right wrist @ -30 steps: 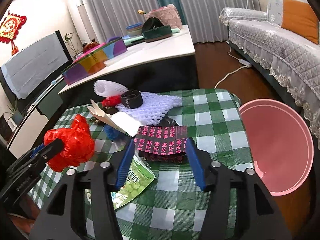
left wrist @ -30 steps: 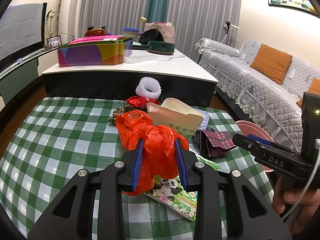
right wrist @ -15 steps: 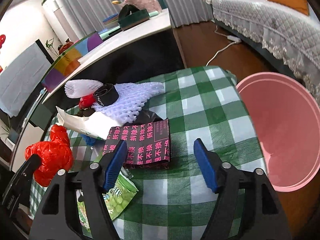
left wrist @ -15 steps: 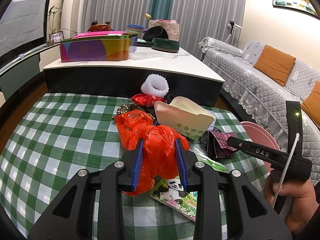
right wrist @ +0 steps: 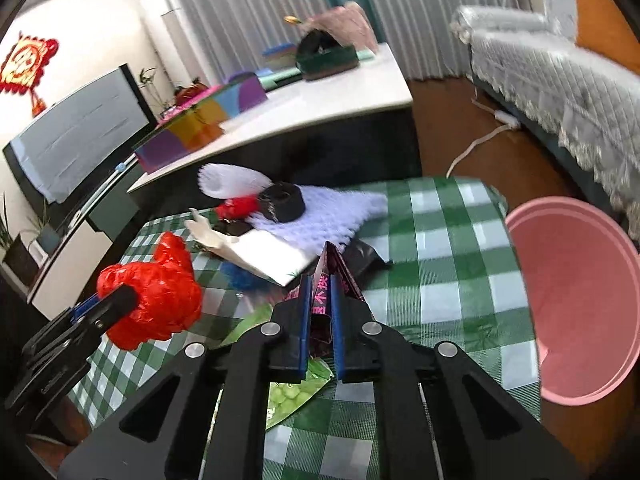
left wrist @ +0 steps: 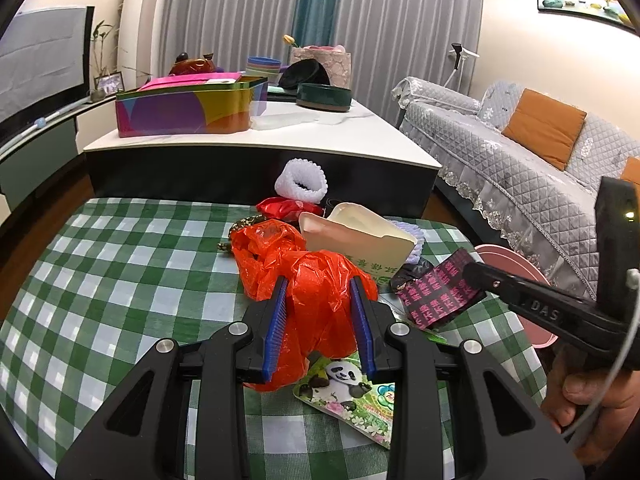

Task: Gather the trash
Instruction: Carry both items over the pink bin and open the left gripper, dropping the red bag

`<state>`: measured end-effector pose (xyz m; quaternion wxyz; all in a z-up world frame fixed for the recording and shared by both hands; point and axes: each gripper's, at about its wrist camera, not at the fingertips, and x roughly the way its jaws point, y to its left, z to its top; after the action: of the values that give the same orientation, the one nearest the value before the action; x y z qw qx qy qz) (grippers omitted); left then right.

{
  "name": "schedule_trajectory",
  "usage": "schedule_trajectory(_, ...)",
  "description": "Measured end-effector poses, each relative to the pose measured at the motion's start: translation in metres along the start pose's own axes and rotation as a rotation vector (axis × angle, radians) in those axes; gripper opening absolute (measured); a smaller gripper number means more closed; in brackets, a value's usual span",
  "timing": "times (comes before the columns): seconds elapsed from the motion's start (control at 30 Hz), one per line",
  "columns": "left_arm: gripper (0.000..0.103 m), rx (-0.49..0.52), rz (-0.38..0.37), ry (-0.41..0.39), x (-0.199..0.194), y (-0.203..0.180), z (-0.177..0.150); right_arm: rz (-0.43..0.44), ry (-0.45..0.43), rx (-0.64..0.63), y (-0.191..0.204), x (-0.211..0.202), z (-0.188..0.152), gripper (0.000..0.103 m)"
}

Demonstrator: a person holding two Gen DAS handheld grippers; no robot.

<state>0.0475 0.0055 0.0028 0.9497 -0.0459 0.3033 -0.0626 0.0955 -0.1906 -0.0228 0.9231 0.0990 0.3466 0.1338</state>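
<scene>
On the green-checked worktop (left wrist: 100,280), the left claw (left wrist: 320,312) grips a crumpled red plastic bag (left wrist: 312,280) near the middle, while the right claw (right wrist: 320,312), its jaws just closing, pinches a folded black-and-pink wrapper (right wrist: 330,276) lifted above the cloth. A pink bin (right wrist: 580,312) stands off the right edge.

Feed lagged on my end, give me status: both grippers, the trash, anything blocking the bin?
Left gripper shut on red bag. Right gripper just closed on black-pink wrapper. Pink bin open at table edge, path clear.
</scene>
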Motion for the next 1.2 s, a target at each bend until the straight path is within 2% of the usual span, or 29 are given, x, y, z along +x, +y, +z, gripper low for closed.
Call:
schedule_trajectory(0.4,0.031,0.037,-0.002,-0.046,-0.025,-0.011,0.000,-0.046,-0.099,-0.060,0.008,-0.050,0.002,0.010)
schedule_trajectory(0.87,0.031,0.078,-0.013,-0.082,-0.056,-0.023,-0.007,-0.155,-0.205,-0.119,0.011,-0.104,0.003,0.010)
schedule_trajectory(1.2,0.031,0.093,-0.057,-0.104,-0.071,-0.041,-0.004,-0.231,-0.252,-0.153,0.000,-0.148,0.018,0.010)
